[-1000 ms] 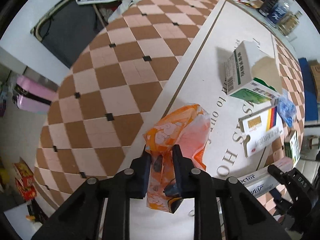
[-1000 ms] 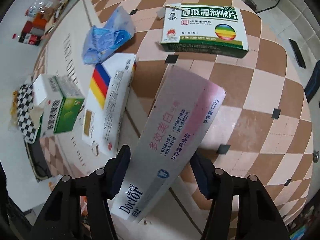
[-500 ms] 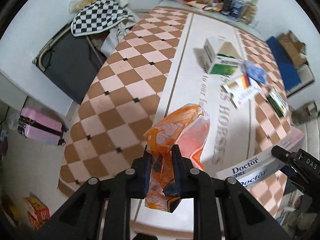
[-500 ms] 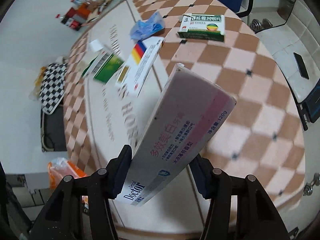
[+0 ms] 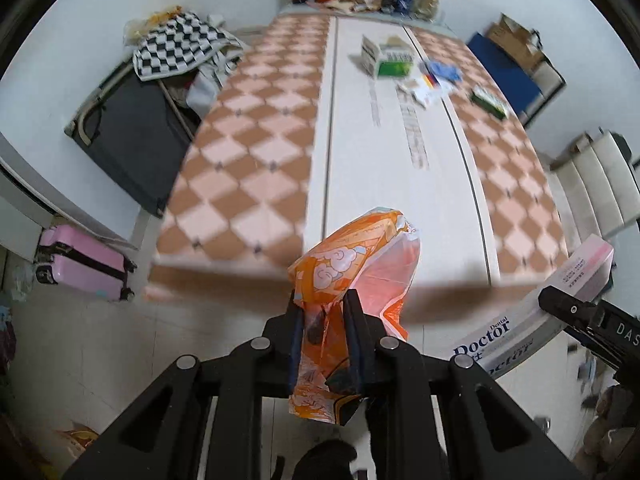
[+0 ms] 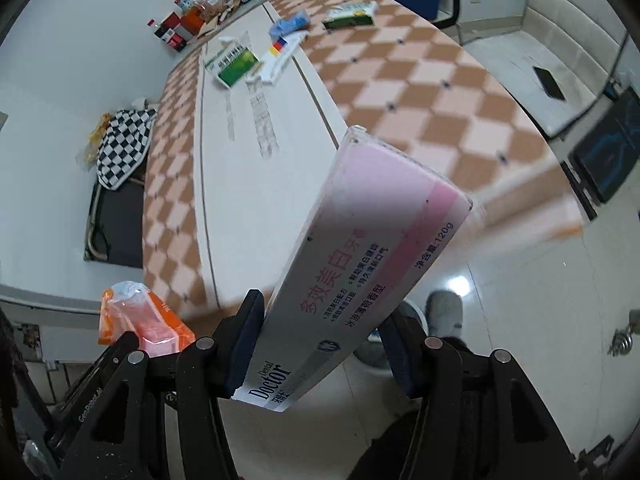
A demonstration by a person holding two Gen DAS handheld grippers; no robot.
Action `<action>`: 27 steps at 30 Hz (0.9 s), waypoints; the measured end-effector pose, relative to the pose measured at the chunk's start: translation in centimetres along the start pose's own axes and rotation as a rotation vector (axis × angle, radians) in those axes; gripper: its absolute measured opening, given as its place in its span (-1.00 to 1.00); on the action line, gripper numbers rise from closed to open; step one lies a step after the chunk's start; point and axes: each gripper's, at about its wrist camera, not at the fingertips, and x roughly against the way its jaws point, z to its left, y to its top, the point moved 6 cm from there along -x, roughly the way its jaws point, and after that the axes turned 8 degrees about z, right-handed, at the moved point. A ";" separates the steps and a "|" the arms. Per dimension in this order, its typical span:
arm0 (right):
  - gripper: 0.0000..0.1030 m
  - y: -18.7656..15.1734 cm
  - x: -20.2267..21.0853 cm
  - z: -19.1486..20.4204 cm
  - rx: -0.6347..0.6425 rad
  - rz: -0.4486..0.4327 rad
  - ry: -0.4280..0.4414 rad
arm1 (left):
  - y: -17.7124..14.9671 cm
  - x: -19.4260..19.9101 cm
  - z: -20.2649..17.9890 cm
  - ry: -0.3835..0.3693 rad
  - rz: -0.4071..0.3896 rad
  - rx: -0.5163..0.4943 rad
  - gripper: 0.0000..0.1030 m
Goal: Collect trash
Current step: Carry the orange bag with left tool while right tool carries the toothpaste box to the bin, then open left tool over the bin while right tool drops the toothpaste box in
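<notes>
A: Left tool pinches the orange plastic bag; right tool clamps the toothpaste box, both off the worktop edge.

B: The long box could lever loose; the bag's mouth looks collapsed.

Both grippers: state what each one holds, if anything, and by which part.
Left gripper pinches the orange bag near its lower end. Right gripper clamps the toothpaste box near its "Doctor" end.

Both hand-held grippers clamped, loaded.
</notes>
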 end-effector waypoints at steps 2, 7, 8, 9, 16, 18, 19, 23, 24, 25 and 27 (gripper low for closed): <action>0.14 -3.1 -0.3 -1.5 -0.006 0.008 -0.018 | -2.2 -0.9 -0.1 -0.006 0.027 -0.008 -0.68; 0.13 -7.6 -3.9 -5.1 0.013 0.028 -0.104 | -7.4 -5.7 -0.1 -0.061 0.133 0.038 -0.68; 0.13 -7.8 -4.8 -5.8 0.008 0.038 -0.112 | -8.4 -7.4 -0.2 -0.078 0.165 0.051 -0.68; 0.13 -8.8 -6.5 -7.0 0.000 0.055 -0.126 | -9.4 -8.9 -0.1 -0.093 0.195 0.067 -0.68; 0.13 -11.6 -19.6 -15.0 -0.064 0.098 -0.184 | -13.8 -23.9 -0.6 -0.195 0.357 0.164 -0.68; 0.13 -11.9 -23.2 -17.0 -0.087 0.103 -0.194 | -14.5 -28.8 -0.8 -0.200 0.388 0.178 -0.68; 0.13 -12.1 -25.6 -18.2 -0.107 0.110 -0.191 | -14.7 -31.1 -0.9 -0.210 0.405 0.186 -0.68; 0.13 -12.3 -33.0 -21.8 -0.152 0.117 -0.191 | -15.3 -38.2 -1.4 -0.242 0.447 0.196 -0.65; 0.13 -12.2 -35.1 -22.5 -0.151 0.124 -0.190 | -15.3 -39.8 -1.4 -0.228 0.458 0.192 -0.64; 0.13 -12.1 -36.8 -23.0 -0.147 0.129 -0.199 | -15.3 -41.2 -1.4 -0.215 0.470 0.187 -0.59; 0.13 -12.3 -39.6 -23.7 -0.142 0.142 -0.190 | -15.2 -42.7 -1.1 -0.211 0.468 0.180 -0.26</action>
